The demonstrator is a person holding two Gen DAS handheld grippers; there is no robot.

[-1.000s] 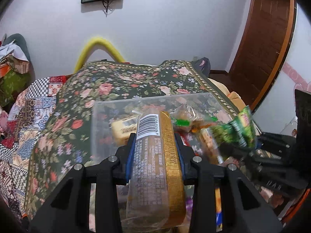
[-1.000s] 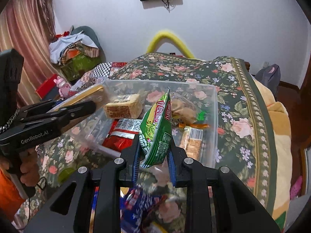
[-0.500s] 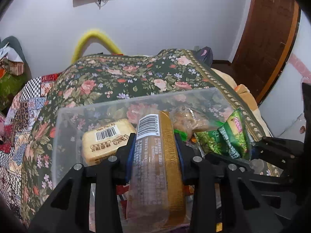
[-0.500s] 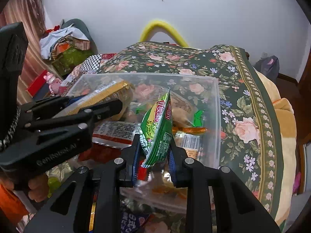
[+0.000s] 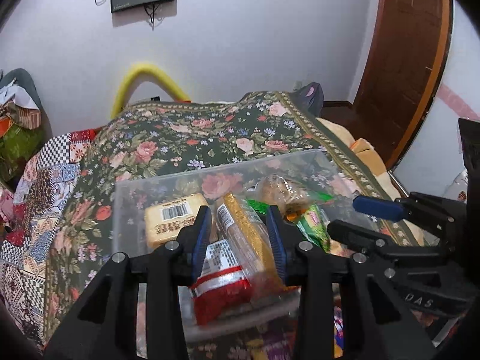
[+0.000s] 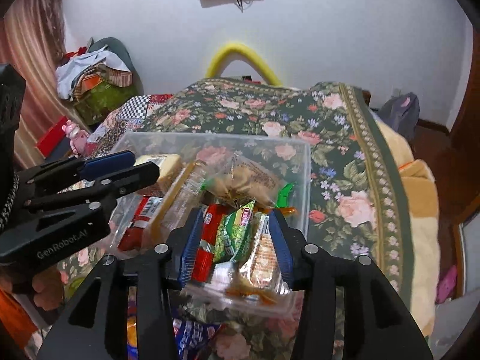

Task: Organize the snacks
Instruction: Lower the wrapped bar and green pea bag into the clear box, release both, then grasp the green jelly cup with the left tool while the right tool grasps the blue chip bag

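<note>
Now the floral bedspread (image 5: 186, 138), soft and woven, carries a clear rigid plastic bin (image 6: 303, 162) that holds every snack in play. Since a moment ago, both packets have gone from being held above the bin to lying inside it, so 2 more snacks look sorted. The long gold-edged cellophane packet (image 5: 240, 231) lies loose between the spread pads of the left claw (image 5: 238, 234), untouched. The right claw (image 6: 232, 240) has just been opening, and its jaws stand apart around the small crinkly green foil packet (image 6: 235, 237), which rests on the pile. A flat tan biscuit pack (image 5: 174, 219) sits at the bin's left.
</note>
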